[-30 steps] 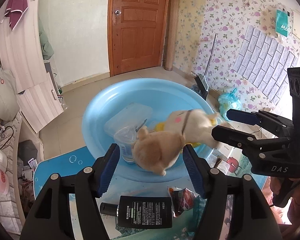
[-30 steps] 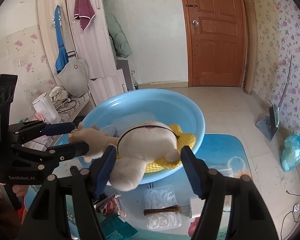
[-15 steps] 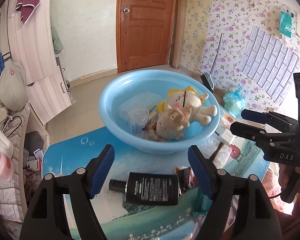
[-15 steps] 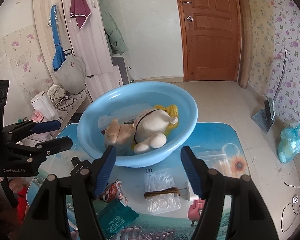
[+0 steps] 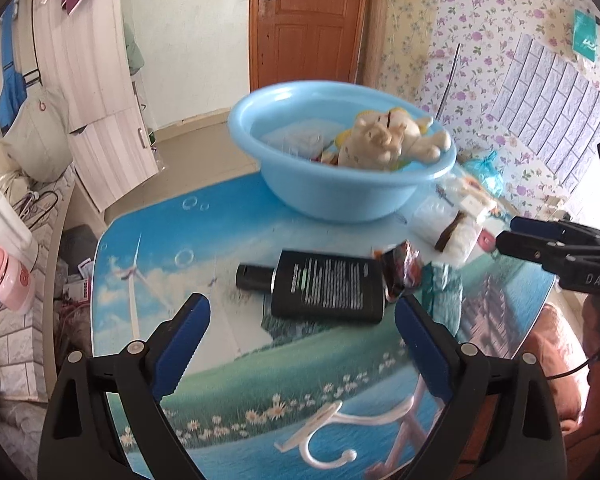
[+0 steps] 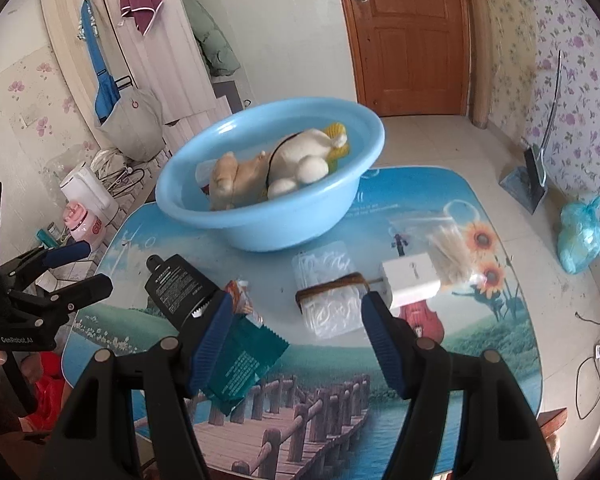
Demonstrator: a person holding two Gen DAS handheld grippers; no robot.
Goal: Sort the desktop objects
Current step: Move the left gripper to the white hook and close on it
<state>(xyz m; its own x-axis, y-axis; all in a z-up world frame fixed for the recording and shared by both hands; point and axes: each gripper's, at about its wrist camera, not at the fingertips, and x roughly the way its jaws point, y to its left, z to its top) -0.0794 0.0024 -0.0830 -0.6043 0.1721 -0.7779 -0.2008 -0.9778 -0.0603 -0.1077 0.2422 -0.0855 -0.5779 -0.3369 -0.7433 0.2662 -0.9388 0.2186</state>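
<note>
Left gripper [image 5: 300,340] is hovering low over the near left part of the table [image 5: 140,248], jaws spread wide, gripping nothing. Just ahead of it, a black flat bottle [image 5: 324,286] is lying on its side, cap pointing left. A red snack packet [image 5: 400,272] is touching the bottle's right end, with a teal packet [image 6: 240,364] beside it. Further back, the blue basin [image 5: 332,196] is sitting on the table, holding two plush toys [image 6: 276,168]. Right of centre, a clear plastic pack [image 6: 328,296] bound with a brown band is lying near a white box [image 6: 410,280]. Right gripper [image 6: 294,326] is hanging over the packets and clear pack, jaws wide apart, holding nothing.
</note>
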